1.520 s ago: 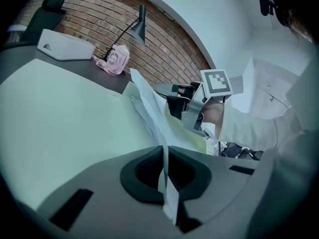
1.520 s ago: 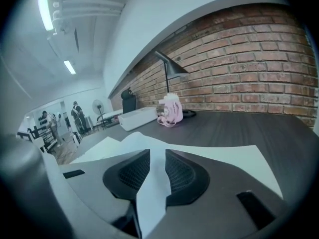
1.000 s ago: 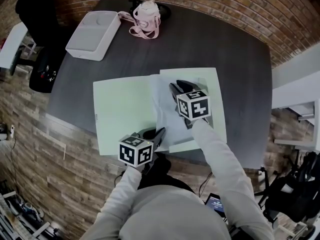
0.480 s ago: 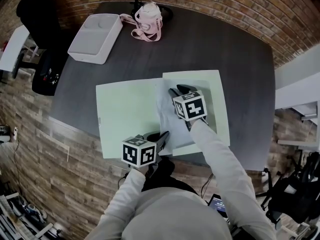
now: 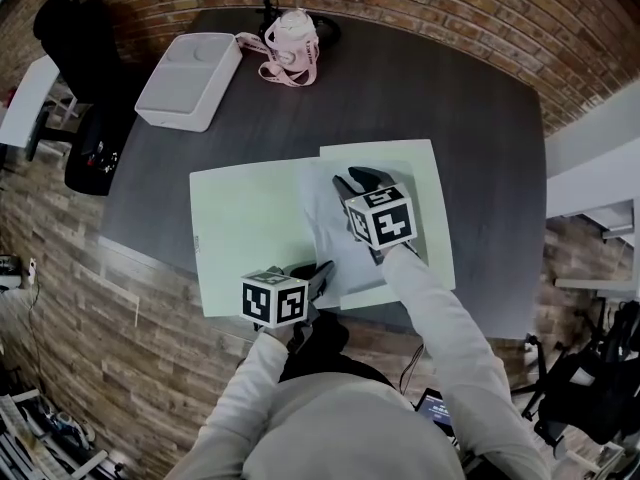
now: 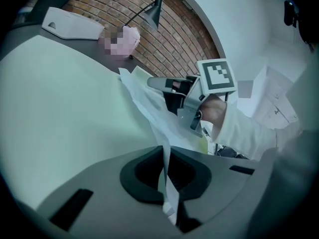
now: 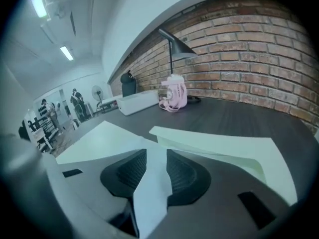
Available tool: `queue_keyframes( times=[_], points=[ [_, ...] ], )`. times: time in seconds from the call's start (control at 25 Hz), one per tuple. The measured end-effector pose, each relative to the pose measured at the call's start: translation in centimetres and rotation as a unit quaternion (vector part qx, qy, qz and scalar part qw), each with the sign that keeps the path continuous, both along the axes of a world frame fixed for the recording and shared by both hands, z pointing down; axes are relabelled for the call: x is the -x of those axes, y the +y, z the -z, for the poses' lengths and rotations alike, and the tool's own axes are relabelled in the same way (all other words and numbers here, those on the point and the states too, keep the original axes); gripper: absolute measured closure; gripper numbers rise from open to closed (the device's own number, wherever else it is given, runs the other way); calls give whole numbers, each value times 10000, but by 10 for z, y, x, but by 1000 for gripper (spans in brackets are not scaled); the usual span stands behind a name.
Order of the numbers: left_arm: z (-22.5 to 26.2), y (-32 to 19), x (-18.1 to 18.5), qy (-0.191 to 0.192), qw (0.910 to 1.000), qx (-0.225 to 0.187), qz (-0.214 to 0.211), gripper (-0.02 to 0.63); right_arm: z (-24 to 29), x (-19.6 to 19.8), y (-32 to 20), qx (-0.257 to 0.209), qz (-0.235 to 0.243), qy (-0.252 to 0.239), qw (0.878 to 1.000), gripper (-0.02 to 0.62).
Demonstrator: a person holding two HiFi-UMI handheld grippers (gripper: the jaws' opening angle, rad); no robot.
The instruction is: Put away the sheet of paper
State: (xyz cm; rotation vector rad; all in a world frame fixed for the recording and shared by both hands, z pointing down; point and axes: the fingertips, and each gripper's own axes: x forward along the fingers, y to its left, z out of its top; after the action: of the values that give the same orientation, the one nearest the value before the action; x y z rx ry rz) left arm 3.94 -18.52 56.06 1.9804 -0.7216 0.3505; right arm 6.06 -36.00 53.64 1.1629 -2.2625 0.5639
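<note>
Item list, all places given from the folder.

1. Folder (image 5: 245, 228) – pale green, lay open and flat on a dark table (image 5: 480, 118), its near edge close to the table's near edge.
2. Sheet of paper (image 5: 325, 218) – white, lay over the folder's centre fold and onto its right half. It was not flat: its near edge was lifted and it rose off the folder in a crease.
3. Left gripper (image 5: 322, 273) – at the folder's near edge, by the centre fold. Jaws closed tight on the sheet's near edge, with the paper pinched thin between the pads.
4. Right gripper (image 5: 350, 180) – over the folder's right half, toward its far edge, pointing away from the person. Jaws were opening, already wide; a strip of the sheet stood up between the pads, which were not pressing on it.
5. White box (image 5: 188, 66) – flat, rectangular, on the table well beyond the folder's far-left corner.
6. Pink bottle (image 5: 290, 38) w/ strap – on the table well beyond the folder's far edge, just right of the box.
7. Desk lamp (image 7: 174, 46) – black, stood just behind the bottle, further from the folder.
8. Black chair (image 5: 80, 68) – off the table, far left of the folder, beyond the box.
9. Brick wall (image 7: 259, 39) – behind the table, on the folder's far side.
</note>
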Motion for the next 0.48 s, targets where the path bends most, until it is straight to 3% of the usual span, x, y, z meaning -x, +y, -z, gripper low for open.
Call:
queue_keyframes(
  times=[0.28, 0.48],
  points=[
    [0, 0, -3, -173, 9998, -83, 23, 589, 55, -3, 23, -377, -44, -767, 9963, 465],
    [2, 0, -10, -195, 9997, -120, -97, 589, 82, -19, 45, -645, -218, -956, 9931, 474]
  ],
)
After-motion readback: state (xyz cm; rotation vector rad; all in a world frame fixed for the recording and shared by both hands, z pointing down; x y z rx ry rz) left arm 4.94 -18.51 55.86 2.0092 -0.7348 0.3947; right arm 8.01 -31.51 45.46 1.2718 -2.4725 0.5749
